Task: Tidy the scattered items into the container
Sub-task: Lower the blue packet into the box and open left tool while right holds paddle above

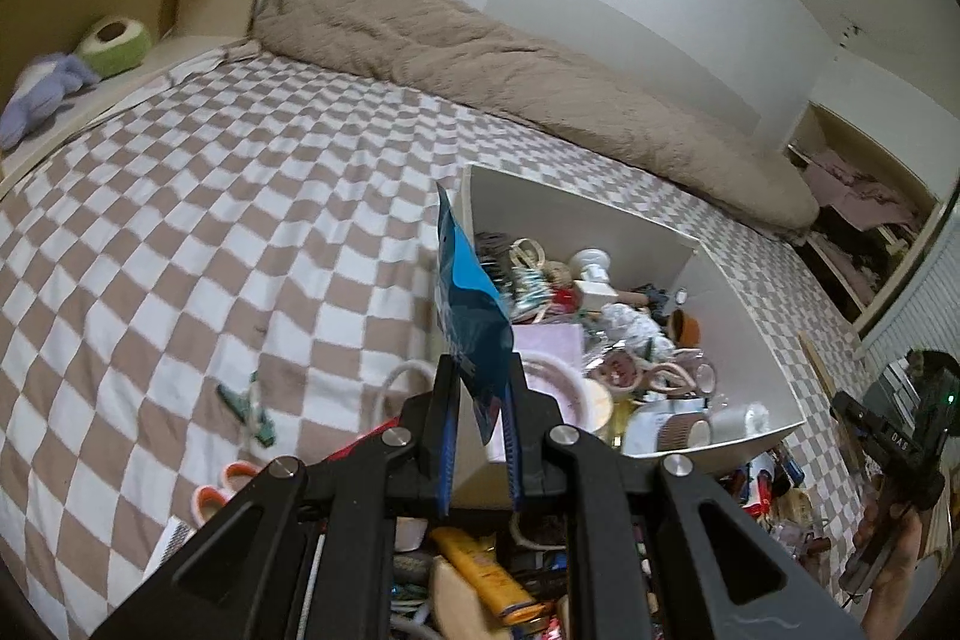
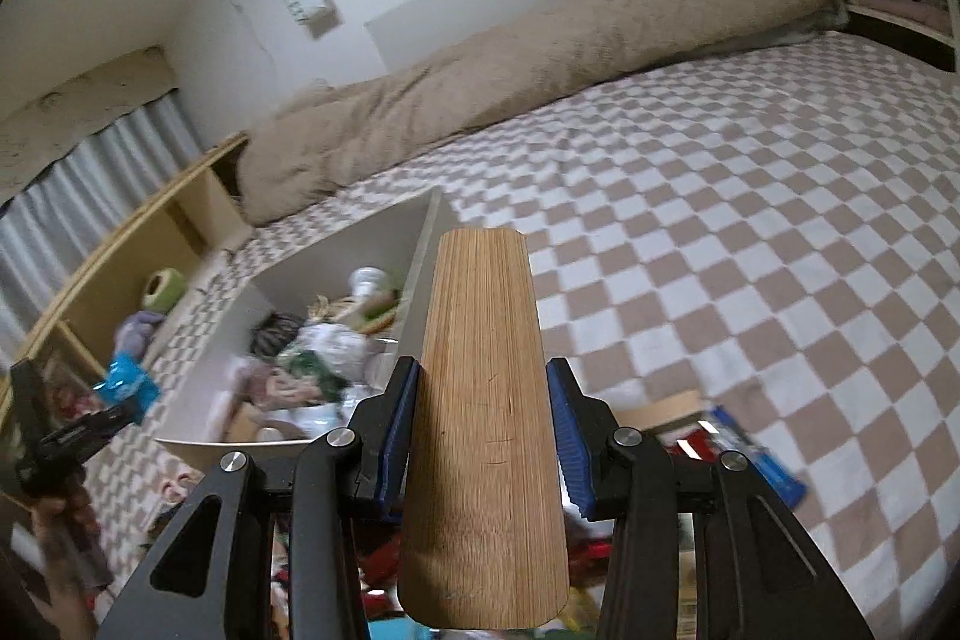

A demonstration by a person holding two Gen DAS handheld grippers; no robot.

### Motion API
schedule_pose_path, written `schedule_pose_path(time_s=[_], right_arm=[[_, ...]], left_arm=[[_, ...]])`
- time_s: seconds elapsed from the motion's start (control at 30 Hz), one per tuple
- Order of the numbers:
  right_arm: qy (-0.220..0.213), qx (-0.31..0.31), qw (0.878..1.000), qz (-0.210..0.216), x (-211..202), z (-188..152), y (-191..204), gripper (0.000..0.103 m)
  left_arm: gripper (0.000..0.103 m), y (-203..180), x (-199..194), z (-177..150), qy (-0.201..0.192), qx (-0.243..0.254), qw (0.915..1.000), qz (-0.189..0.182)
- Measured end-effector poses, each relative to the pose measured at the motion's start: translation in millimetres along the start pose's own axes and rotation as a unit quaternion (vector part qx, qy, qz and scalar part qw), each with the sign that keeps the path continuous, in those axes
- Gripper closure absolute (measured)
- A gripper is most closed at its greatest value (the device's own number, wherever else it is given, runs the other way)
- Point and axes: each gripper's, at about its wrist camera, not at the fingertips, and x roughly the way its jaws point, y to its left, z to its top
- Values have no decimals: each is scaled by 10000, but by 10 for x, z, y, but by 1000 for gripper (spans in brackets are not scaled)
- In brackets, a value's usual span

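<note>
While the box (image 1: 744, 280) on the bed (image 1: 180, 232) already holds a dense heap, the task is part done. The left hand-held gripper (image 1: 480, 400) pinches a blue packet (image 1: 471, 304) just beside the box's near corner; the right hand-held gripper (image 2: 483, 400) clamps a wooden board (image 2: 483, 400). Loose items (image 1: 474, 574) remain at the bed's near edge. Motion blur obscures the box contents; the near pile is cut off.
</note>
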Motion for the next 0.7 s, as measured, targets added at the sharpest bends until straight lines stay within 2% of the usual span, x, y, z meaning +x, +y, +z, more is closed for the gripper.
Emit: schedule_pose_path(time_s=[0.23,0.37,0.53,0.7], right_arm=[[93,-48,9989,446,98,2,290,60],[144,-112,9979,626,151,15,440,60],[120,-156,9974,696,215,137,577,60],[26,-139,9966,809,274,278,728,60]], left_arm=[[89,-271,202,28,120,321,9994,-68],[89,-394,379,-4,345,616,9972,264],[89,-447,553,-80,688,799,9932,487],[89,-458,624,-119,873,1149,9855,888]])
